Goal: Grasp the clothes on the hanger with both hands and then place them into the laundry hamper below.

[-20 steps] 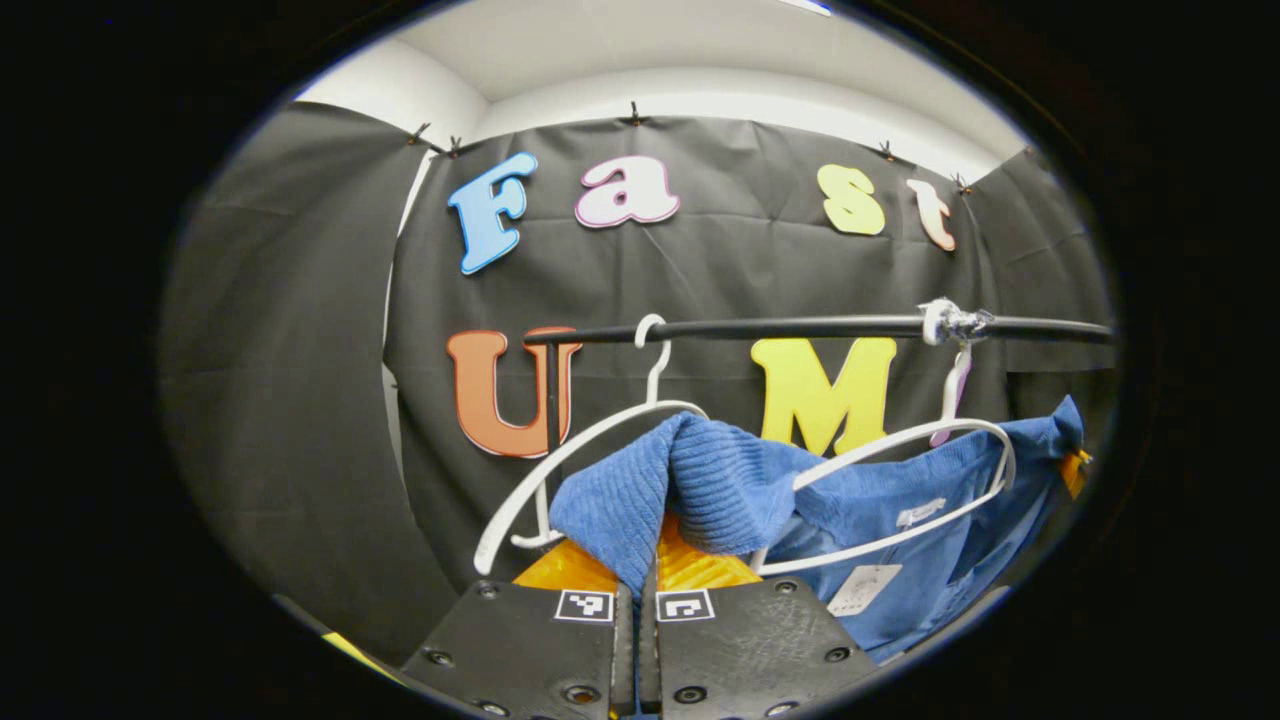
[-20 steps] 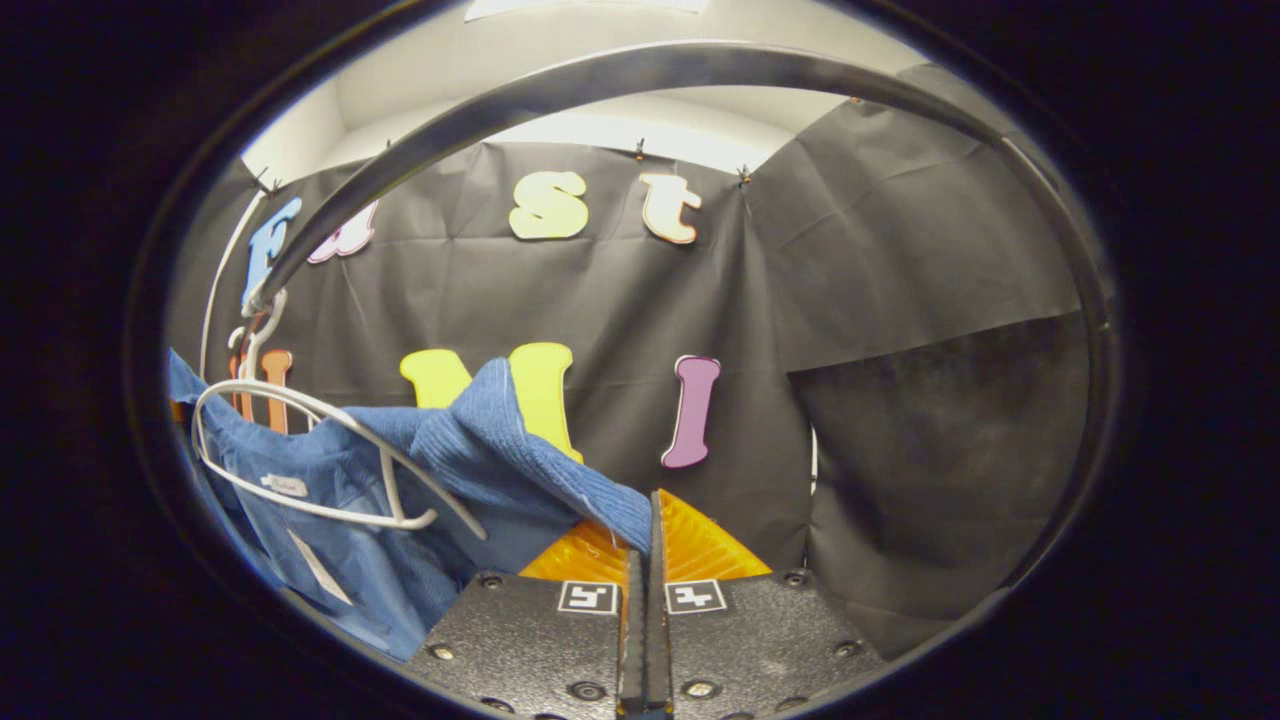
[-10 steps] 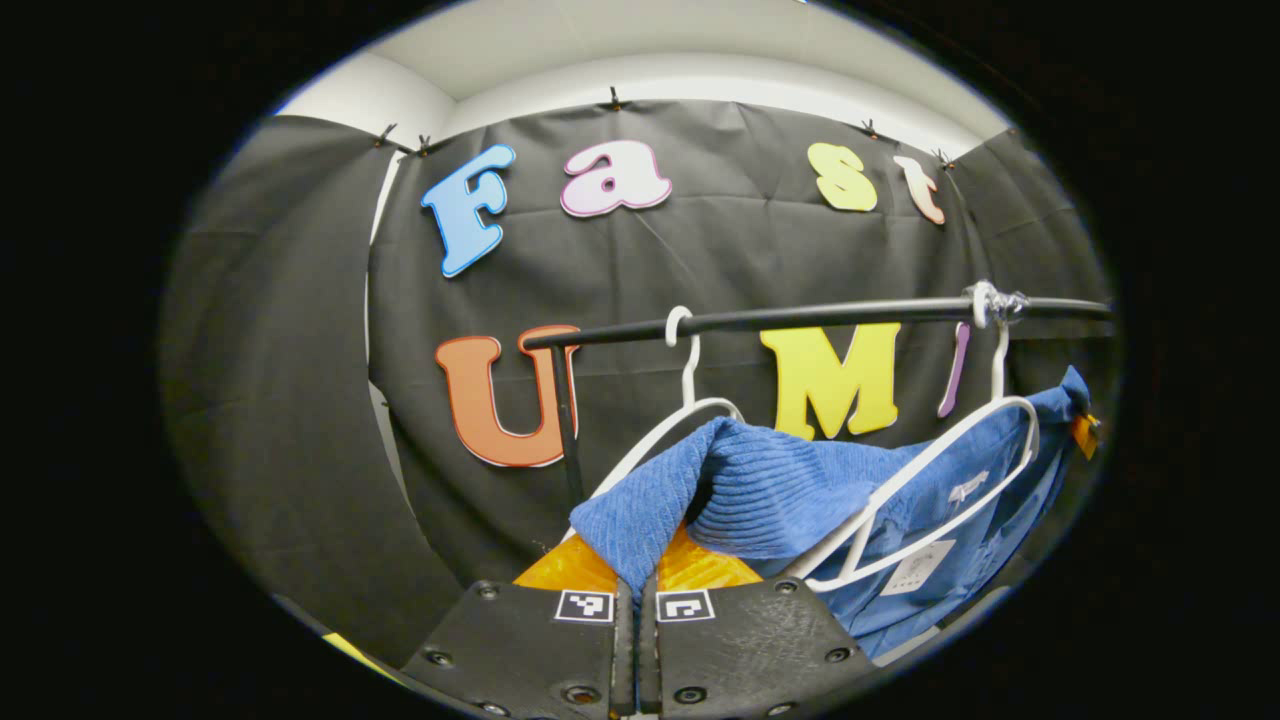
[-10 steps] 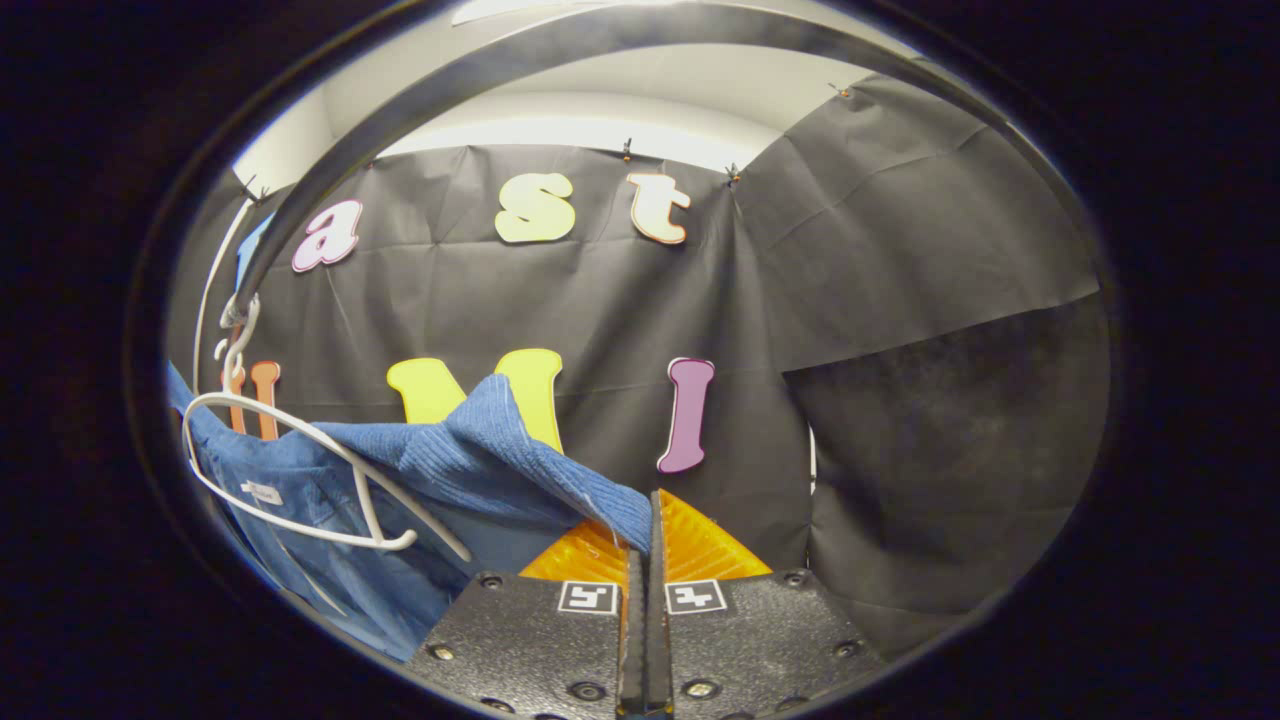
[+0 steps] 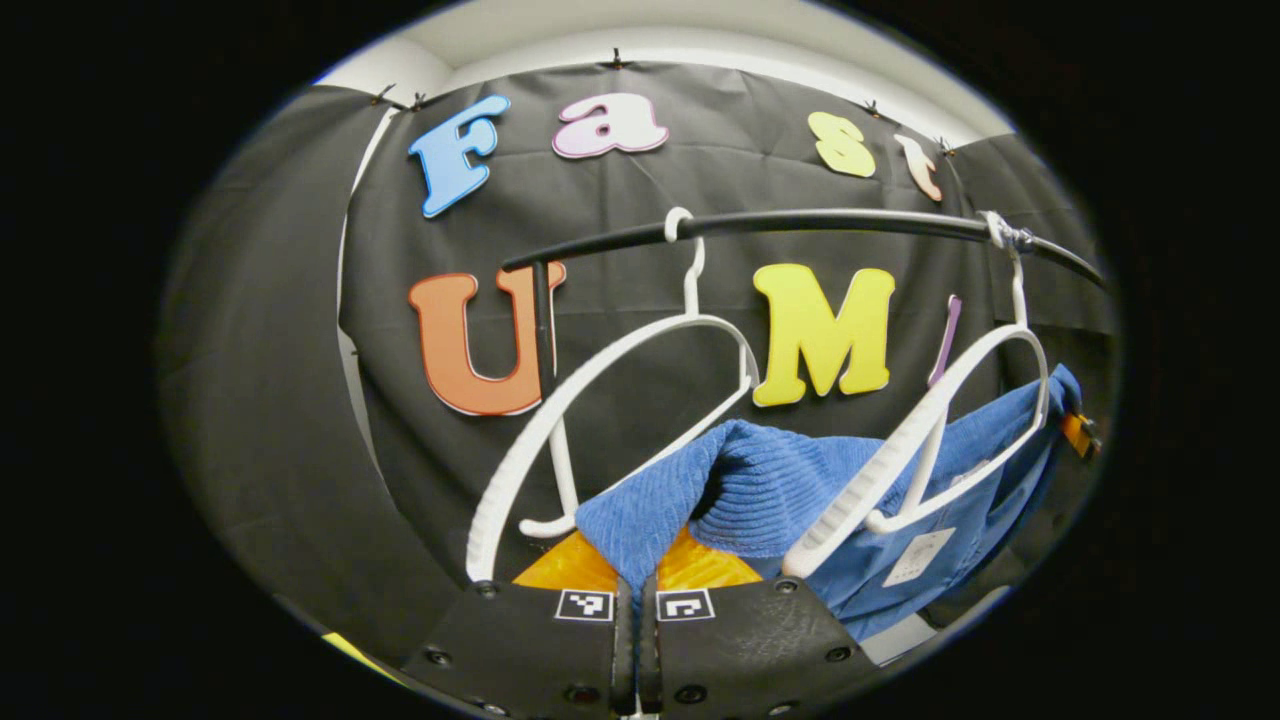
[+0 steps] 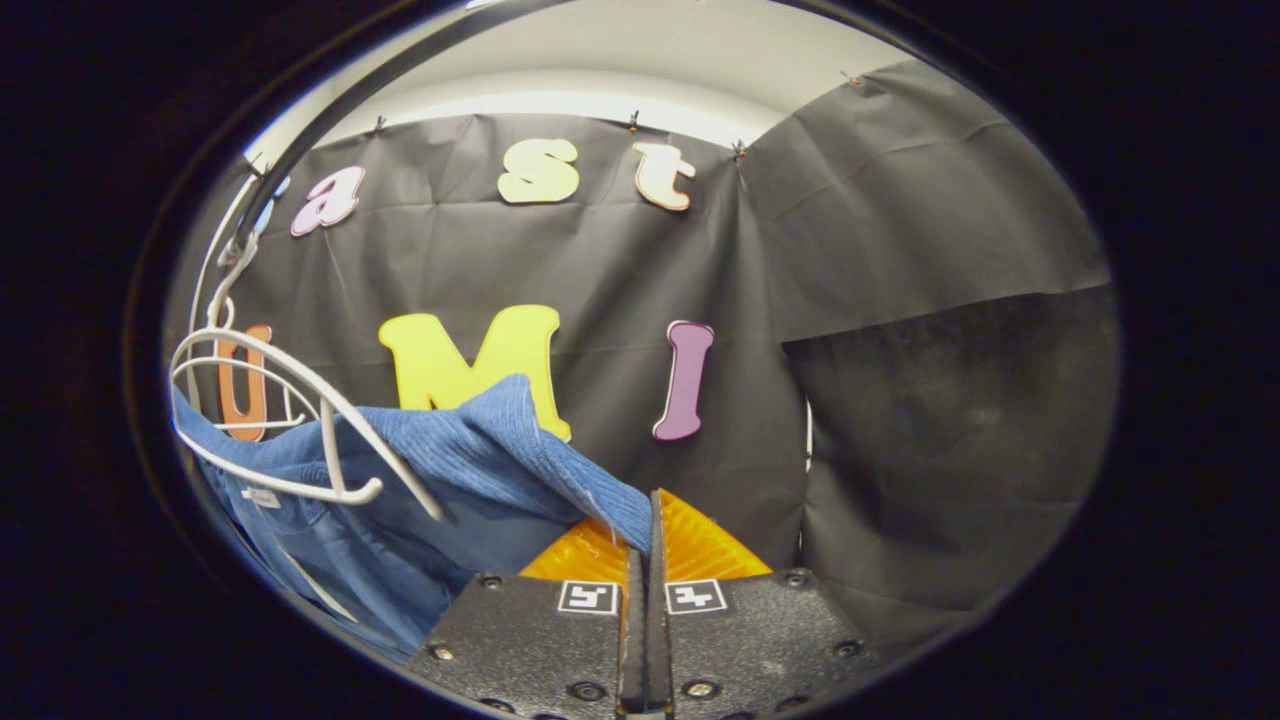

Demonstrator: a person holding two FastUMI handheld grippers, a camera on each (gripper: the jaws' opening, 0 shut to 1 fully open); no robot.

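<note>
Left gripper view: the left gripper (image 5: 632, 585) pinches a fold of the blue knitted garment (image 5: 770, 485) between its closed fingers. The garment sags below two white hangers (image 5: 640, 370) hooked on a black rail (image 5: 800, 222). Right gripper view: the right gripper (image 6: 645, 560) likewise clamps the garment's other edge (image 6: 480, 450), its fingers pressed together on the cloth, beside a white hanger (image 6: 300, 400).

The clothes (image 5: 790, 480) are blue with a fine ribbed knit and carry small white tags. The hangers (image 5: 640, 370) are white on a black rail (image 5: 830, 222). Each gripper (image 6: 645, 560) has black bodies, orange ridged fingers (image 6: 700, 545) and black-and-white square markers.
</note>
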